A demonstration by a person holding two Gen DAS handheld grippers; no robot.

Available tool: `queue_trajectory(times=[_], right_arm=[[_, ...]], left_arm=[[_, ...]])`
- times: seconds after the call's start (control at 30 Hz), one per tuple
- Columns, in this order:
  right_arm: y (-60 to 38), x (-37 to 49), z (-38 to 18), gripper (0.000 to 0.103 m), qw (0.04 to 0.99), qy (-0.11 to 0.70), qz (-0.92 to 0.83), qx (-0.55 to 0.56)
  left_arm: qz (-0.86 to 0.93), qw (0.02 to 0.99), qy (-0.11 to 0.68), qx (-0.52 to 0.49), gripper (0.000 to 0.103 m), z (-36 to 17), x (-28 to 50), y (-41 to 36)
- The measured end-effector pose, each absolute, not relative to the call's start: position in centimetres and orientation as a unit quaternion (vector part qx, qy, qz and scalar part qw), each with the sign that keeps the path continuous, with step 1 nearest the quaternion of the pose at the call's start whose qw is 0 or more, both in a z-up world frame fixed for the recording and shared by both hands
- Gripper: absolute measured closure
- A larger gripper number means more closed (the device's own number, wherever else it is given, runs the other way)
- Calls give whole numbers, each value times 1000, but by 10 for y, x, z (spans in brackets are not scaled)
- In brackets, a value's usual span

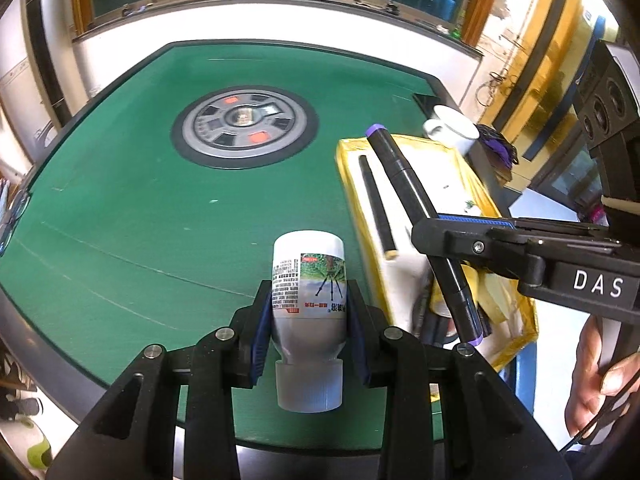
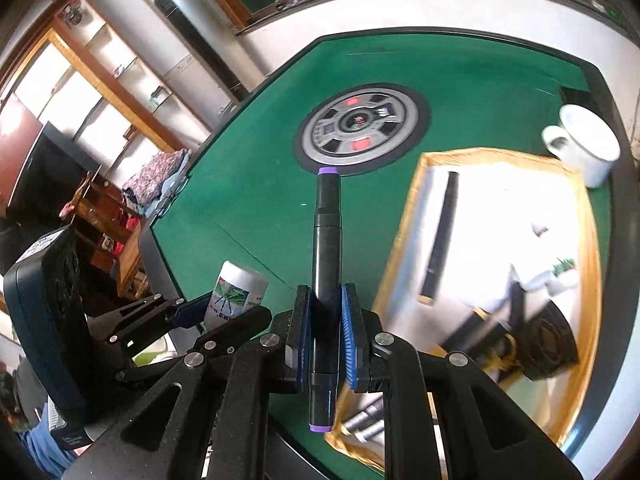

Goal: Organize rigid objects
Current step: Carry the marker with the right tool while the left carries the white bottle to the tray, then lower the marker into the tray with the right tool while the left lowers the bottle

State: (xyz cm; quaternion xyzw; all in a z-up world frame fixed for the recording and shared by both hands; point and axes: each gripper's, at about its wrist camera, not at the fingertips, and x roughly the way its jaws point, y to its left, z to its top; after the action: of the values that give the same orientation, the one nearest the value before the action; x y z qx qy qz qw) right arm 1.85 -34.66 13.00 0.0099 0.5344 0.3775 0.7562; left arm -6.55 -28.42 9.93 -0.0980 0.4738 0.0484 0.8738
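Observation:
My left gripper (image 1: pixel 307 312) is shut on a white and grey bottle (image 1: pixel 308 280) with a printed label, held above the green table (image 1: pixel 160 208) with its cap toward me. It also shows in the right wrist view (image 2: pixel 236 292). My right gripper (image 2: pixel 325 320) is shut on a black marker with purple ends (image 2: pixel 326 260), held over the table's near edge. In the left wrist view the marker (image 1: pixel 408 184) hangs over the yellow tray (image 1: pixel 352 184), gripped by the right gripper (image 1: pixel 436 236).
The yellow-rimmed tray (image 2: pixel 404 220) holds a black stick (image 2: pixel 440 232), bolts and other black parts. A white mug (image 2: pixel 588 144) stands beyond the tray. A round grey control panel (image 2: pixel 360 124) sits at the table's centre. A hand (image 1: pixel 600 368) holds the right gripper.

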Motion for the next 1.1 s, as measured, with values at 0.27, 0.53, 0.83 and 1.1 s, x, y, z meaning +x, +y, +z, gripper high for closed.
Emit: queue_trajectory(times=[0.27,0.53,0.83,1.1], right_arm=[[-381,25,127,90,765,535,357,28],[-411,33,125,90,775,534,334,45],[-439,41,119,90,780,539,312,57],[-457,47,117,90,782,542,303,61]], left_arm=[[20,874,479,-82,72,97,-53,-316],[-2,872,485,-68,72,93,-41,-344],[-25,867,495,-54,72,85,-29,-373],[-32,868,493,-47,71,84,-22,-389]])
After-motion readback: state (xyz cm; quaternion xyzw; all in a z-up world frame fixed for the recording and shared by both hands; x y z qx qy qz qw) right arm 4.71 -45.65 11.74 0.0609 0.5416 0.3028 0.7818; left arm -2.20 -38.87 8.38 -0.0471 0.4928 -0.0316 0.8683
